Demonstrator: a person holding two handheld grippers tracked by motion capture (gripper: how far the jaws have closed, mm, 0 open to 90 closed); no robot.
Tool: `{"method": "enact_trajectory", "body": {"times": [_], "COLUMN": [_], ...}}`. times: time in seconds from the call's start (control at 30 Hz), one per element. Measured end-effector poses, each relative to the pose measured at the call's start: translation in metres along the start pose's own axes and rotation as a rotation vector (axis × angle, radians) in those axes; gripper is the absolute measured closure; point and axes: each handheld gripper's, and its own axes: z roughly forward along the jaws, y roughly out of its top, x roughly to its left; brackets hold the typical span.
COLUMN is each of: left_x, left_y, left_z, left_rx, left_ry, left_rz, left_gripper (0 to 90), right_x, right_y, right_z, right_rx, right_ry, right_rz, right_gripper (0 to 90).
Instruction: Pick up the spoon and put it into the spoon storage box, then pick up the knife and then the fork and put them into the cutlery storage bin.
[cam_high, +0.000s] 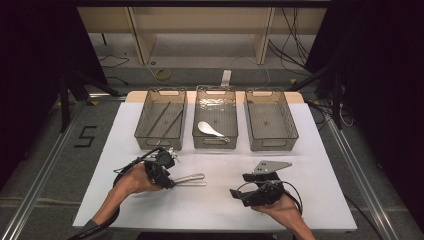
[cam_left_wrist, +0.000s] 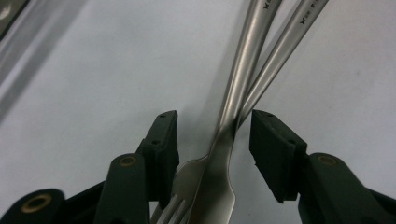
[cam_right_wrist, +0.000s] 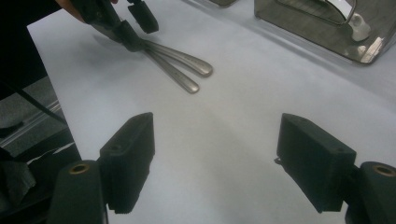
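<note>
Two metal utensils (cam_high: 192, 179) lie side by side on the white table, handles pointing right. One is a fork (cam_left_wrist: 219, 158), tines toward the camera; the other utensil's handle (cam_left_wrist: 285, 46) crosses beside it. My left gripper (cam_high: 171, 182) (cam_left_wrist: 215, 126) sits low over them with its jaws on either side of the fork's neck, and a gap shows at each pad. My right gripper (cam_high: 240, 186) (cam_right_wrist: 217, 140) rests at the front right of the table, open, with bare table between its jaws. Farther off in the right gripper view are the left gripper (cam_right_wrist: 123, 21) and the utensil handles (cam_right_wrist: 182, 63).
Three clear bins stand in a row at the back of the table. The left bin (cam_high: 142, 112) holds thin dark sticks, the middle bin (cam_high: 215, 90) a white spoon (cam_high: 210, 129), and the right bin (cam_high: 292, 120) nothing. Dark curtains flank the table.
</note>
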Motion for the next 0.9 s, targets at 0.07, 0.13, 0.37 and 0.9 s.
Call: {"method": "enact_trajectory", "body": {"times": [0.07, 0.13, 0.37, 0.9], "left_x": [-0.0007, -0.0008, -0.0021, -0.0038], "left_y": [-0.0006, -0.0015, -0.0028, -0.0022], "left_z": [0.0010, 0.0018, 0.0047, 0.0047], "left_rx": [0.006, 0.020, 0.038, 0.047], "left_ry": [0.005, 0.007, 0.006, 0.018], "left_rz": [0.004, 0.015, 0.031, 0.066], "left_gripper": [53.1, 53.7, 56.4, 63.9], "right_x": [-0.0003, -0.0002, 0.0010, 0.0003], "right_y": [-0.0001, -0.0004, -0.0011, -0.0026], "right_z": [0.0001, 0.0000, 0.0002, -0.0006], "right_rx": [0.000, 0.001, 0.009, 0.024], "right_ry": [-0.003, -0.005, -0.013, -0.020], "right_rz": [0.002, 0.003, 0.001, -0.008], "right_gripper": [28.7, 28.7, 28.8, 29.3]}}
